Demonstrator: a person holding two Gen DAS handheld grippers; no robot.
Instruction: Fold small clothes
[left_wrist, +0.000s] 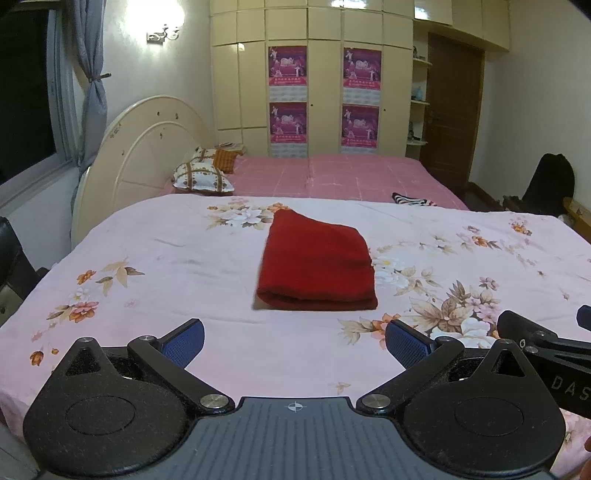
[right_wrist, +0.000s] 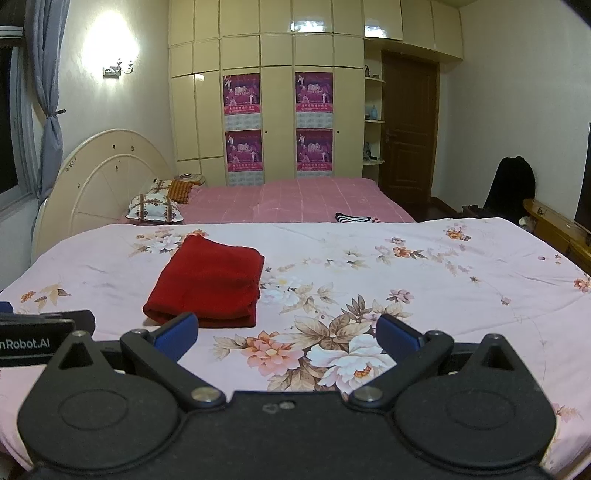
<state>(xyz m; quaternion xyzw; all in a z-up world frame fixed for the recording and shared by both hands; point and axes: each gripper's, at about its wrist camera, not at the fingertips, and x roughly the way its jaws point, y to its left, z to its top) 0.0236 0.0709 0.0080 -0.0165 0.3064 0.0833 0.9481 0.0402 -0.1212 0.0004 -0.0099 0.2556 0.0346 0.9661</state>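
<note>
A dark red, soft-looking folded garment (left_wrist: 317, 264) is seen lying flat on the pale pink floral bedsheet (left_wrist: 177, 258), roughly midway between the sheet's left and right edges and set back from its near edge. Its long axis is run from the near edge toward the far edge of the sheet, tipped slightly leftward at the far end. The near end is shown as a thick, rounded fold with stacked layers visible along it; the far end is narrowed to a blunt point, aimed at the sheet's far edge. The cloth is plain, with no print, and its top is smooth apart from one shallow crease.

From the right wrist view the same garment (right_wrist: 207, 282) is placed to the left, with doubled layers seen at its near right corner.

The left gripper (left_wrist: 294, 338) is held above the near edge of the sheet, its blue-padded jaws spread wide with nothing between them; the garment is framed in the gap but is not touched. The right gripper (right_wrist: 287, 334) is held just beside it, jaws likewise spread wide over the printed flowers, clear of the garment.

Beyond the sheet, a pink checked bed (left_wrist: 351, 177) with patterned pillows (left_wrist: 201, 177) is seen, and a cream wardrobe (left_wrist: 325, 37) carrying purple posters (left_wrist: 288, 66).
</note>
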